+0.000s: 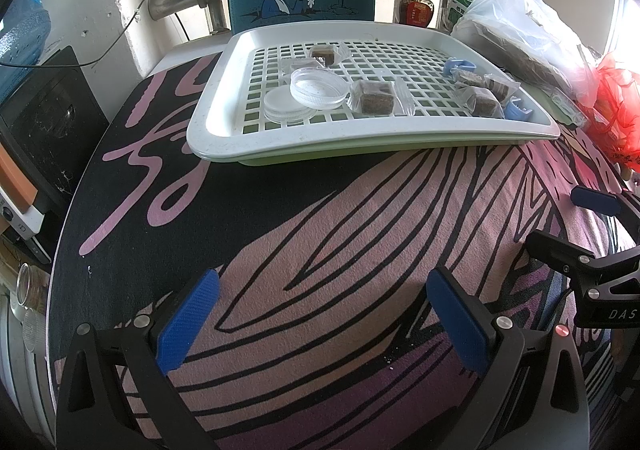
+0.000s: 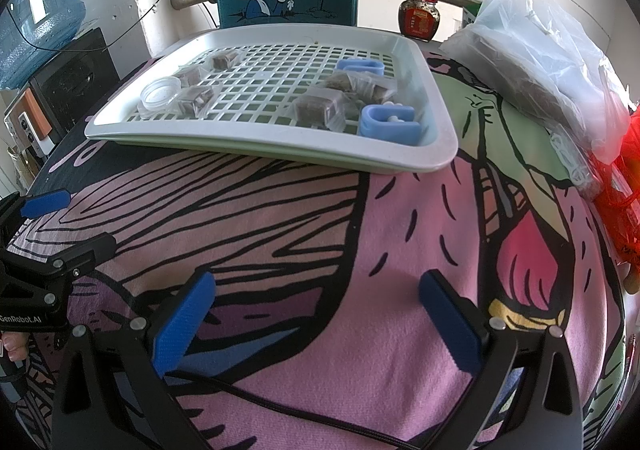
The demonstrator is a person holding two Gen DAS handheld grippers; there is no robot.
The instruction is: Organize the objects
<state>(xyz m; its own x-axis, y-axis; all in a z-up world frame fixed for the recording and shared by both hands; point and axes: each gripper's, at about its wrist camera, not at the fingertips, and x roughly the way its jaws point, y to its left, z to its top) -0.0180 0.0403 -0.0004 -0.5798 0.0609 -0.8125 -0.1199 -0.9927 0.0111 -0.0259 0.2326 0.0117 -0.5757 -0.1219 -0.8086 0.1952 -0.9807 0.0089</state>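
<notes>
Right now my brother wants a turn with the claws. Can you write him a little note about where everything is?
Left claw: open, empty, above the patterned cloth.
Right claw: open, empty, above the same cloth.
The white tray holds everything: wrapped brown cubes, two blue clips, a clear round dish and its flat lid.
Done: nothing obvious, the items lie scattered.
Left: sort the cubes, clips and dish.
</notes>
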